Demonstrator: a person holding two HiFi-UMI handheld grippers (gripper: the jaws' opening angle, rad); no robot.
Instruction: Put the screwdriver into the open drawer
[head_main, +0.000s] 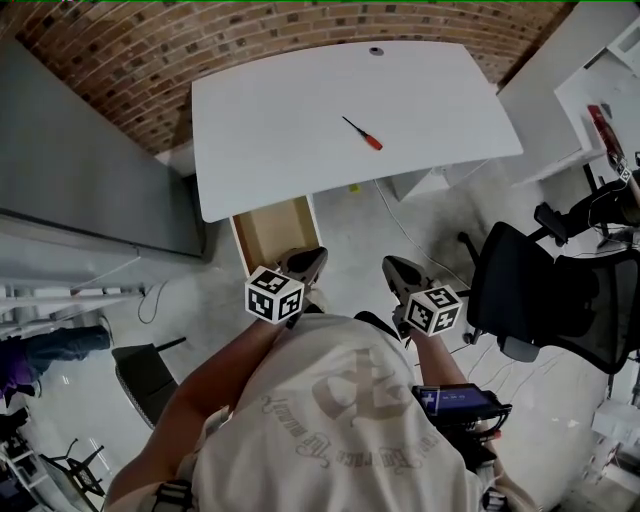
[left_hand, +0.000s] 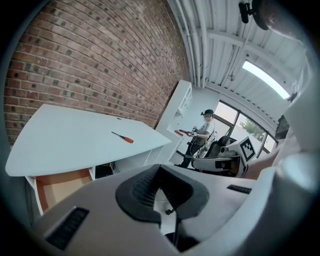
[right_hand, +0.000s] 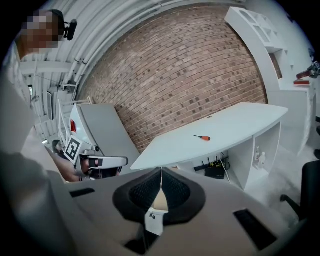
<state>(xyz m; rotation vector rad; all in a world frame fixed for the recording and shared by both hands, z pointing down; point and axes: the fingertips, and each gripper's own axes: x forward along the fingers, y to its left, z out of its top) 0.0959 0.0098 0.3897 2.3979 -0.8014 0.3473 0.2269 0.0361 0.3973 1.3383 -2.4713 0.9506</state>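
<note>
Left tongs (head_main: 305, 263) and right tongs (head_main: 399, 271), both pressed together, hover near the torso. The screwdriver (head_main: 362, 133) lies on the bench (head_main: 280, 120); the drawer (head_main: 272, 232) stands open.

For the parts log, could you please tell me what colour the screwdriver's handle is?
Orange-red. The screwdriver shows it best in the head view.

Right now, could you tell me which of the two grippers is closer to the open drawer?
The left gripper, at the open drawer's front edge; the right gripper hangs further aside, over the floor.
</note>
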